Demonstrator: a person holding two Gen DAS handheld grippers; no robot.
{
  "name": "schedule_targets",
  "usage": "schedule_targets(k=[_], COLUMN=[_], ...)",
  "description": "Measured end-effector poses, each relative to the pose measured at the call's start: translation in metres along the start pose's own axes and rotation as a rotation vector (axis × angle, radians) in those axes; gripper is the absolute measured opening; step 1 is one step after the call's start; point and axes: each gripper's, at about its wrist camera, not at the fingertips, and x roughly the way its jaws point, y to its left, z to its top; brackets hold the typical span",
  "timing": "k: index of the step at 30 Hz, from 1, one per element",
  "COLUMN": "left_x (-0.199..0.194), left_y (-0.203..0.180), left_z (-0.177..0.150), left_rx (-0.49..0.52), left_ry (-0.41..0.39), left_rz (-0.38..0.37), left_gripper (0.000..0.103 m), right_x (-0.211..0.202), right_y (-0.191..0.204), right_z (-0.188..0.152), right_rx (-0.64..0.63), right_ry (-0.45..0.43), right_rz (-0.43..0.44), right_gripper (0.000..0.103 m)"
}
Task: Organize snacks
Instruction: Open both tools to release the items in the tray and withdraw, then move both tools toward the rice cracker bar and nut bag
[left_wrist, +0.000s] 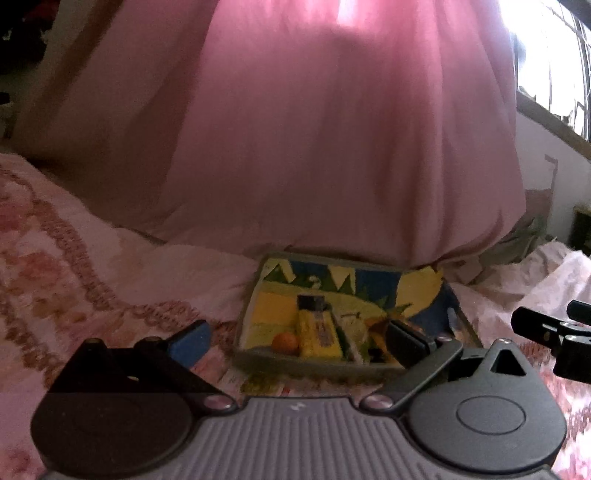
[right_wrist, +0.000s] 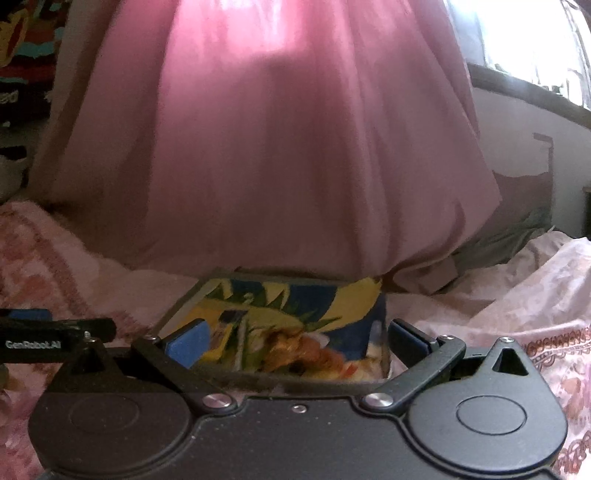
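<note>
A tray (left_wrist: 314, 363) with a colourful printed bottom sits low in the centre of both views, on a pink patterned bedspread (left_wrist: 74, 266), its far edge tucked under a hanging pink curtain (left_wrist: 314, 129). In it lie the snacks: a yellow packet (left_wrist: 317, 338) standing lengthwise in the lower middle of the left view, a small orange ball (left_wrist: 285, 342) touching its left side, and some crinkled wrappers (right_wrist: 295, 350) toward the tray's right half, too blurred to name.

The left gripper (left_wrist: 295, 339) hangs just before the tray's near rim, jaws spread wide and holding nothing. The right gripper (right_wrist: 295, 341) does likewise, jaws apart and empty, its fingers straddling the tray's near right part.

The packet looks light and fairly stiff along its long sides, so a pinch across its narrow width should hold. The orange ball is round and likely to roll or slip; it wants a centred grip. The wrappers will probably crumple and slide, best taken at a sealed edge.

The bedspread is soft and uneven, so the tray may tip or shift if pressed at one rim. A bright window (left_wrist: 554, 55) fills the upper right of the frame; the wall beneath it is pale.
</note>
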Motion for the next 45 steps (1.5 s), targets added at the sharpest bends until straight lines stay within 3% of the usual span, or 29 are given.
schedule_targets(k=[12, 21, 30, 45], left_x=[-0.063, -0.092, -0.086, -0.072], left_y=[0.013, 0.041, 0.037, 0.046], left_z=[-0.046, -0.064, -0.067, -0.068], left_rx=[0.042, -0.096, -0.053, -0.089], left_ry=[0.090, 0.158, 0.205, 0.288], left_rz=[0.159, 0.234, 0.291, 0.289], left_gripper=[0.103, 0.103, 0.103, 0.103], right_x=[-0.043, -0.050, -0.044, -0.034], right_y=[0.043, 0.062, 0.077, 0.083], right_z=[-0.036, -0.065, -0.076, -0.080], right_rx=[-0.038, -0.020, -0.051, -0.059], right_ry=[0.098, 0.258, 0.322, 0.355], right_rz=[0.073, 0.109, 0.154, 0.189], right_gripper=[0.102, 0.102, 0.102, 0.102])
